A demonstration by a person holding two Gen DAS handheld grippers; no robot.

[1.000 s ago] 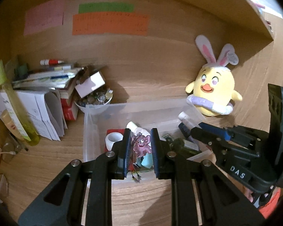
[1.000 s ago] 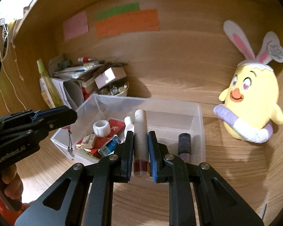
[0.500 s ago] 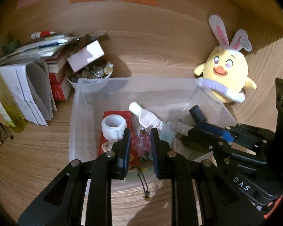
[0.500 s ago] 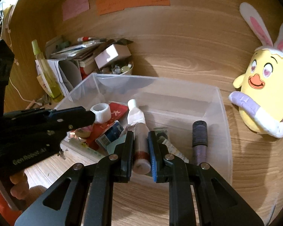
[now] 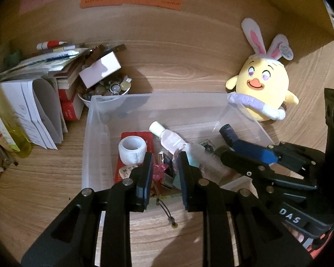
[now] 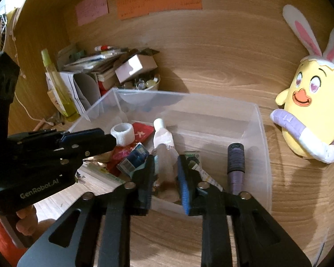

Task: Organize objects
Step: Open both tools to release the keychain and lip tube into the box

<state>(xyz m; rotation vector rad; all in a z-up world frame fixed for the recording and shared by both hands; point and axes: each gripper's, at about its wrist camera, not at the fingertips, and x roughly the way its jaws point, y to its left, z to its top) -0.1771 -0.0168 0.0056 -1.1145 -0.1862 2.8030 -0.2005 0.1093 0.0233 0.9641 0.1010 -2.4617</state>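
Over the clear bin [image 5: 95, 133], both jaws are just opening: the left hand-held gripper [image 5: 164, 166] is releasing a pink charm [image 5: 159, 170], the right hand-held gripper [image 6: 165, 166] a small bottle [image 6: 164, 142]. Each should lift straight up, avoiding snagging.

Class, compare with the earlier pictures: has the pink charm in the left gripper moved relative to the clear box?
Yes. The pink charm has come down from above the clear box into it, and the left gripper has just been opening around it.

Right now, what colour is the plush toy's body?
Yellow; the plush toy shows best in the right wrist view.
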